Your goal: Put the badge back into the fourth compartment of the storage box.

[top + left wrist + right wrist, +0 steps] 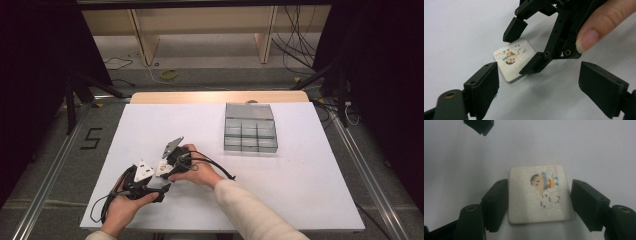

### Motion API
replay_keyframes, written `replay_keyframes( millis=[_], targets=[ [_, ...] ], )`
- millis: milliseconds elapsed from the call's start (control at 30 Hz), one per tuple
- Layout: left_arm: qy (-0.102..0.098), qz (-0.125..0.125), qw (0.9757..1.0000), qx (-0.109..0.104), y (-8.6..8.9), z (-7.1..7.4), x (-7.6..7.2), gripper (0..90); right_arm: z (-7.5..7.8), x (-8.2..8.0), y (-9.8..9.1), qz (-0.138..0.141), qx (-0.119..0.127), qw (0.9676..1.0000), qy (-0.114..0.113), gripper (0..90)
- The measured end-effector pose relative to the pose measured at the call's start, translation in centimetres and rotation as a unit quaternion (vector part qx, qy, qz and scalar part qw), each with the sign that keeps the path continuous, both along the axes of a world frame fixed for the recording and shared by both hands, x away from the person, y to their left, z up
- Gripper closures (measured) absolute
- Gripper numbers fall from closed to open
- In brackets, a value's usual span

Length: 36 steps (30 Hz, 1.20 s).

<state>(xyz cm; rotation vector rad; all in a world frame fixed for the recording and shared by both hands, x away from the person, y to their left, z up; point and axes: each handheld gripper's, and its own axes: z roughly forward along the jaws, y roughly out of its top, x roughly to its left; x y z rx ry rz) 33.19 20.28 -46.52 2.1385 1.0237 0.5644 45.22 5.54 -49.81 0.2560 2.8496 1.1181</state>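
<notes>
- Risk sits mostly with the flat cartoon tile [537,193], which lies face-up on the white tabletop [300,170], framed between the right gripper's [539,205] two fingers [496,202].
- Those fingers stand wide: one is just beside or perhaps touching the tile's edge, the other a little clear of it, and neither presses it yet.
- Being thin and flush with the surface, the tile offers little edge; closing could, by this reading, make the finger pads ride over the top or skid it sideways instead of pinching it.
- Left gripper [539,87] also has its fingers spread wide and holds nothing; the tile lies just ahead of them, and the right gripper's tips reach in from the far side.
- With both tools crowded over one small piece, finger could knock finger, or a nudge could spin the tile out of line.
- Clear compartment box [250,128] stands well apart, beyond both sets of fingers.
</notes>
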Motion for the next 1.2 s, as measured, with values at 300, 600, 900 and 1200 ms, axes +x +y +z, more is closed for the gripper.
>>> replay_keyframes(
  millis=[300,600,900,1200],
  targets=[
    [0.0,0.003,1.0,-0.003,0.0,0.0,0.0,16.2,0.1,-0.1,0.0,-0.004,0.0,1.0,0.002,34.0],
    [-0.004,0.006,1.0,-0.004,0.1,0.0,0.0,16.2,0.9,0.2,-1.0,-0.024,-0.005,0.9997,-0.003,34.1],
    [-0.007,0.004,1.0,-0.003,0.0,0.1,0.0,16.3,2.9,0.1,-3.3,-0.041,0.004,0.9991,-0.013,34.0],
    [-0.006,0.0,1.0,-0.003,-0.1,0.1,0.0,16.3,4.2,0.0,-6.1,-0.058,0.002,0.998,-0.024,34.0]
  ],
)
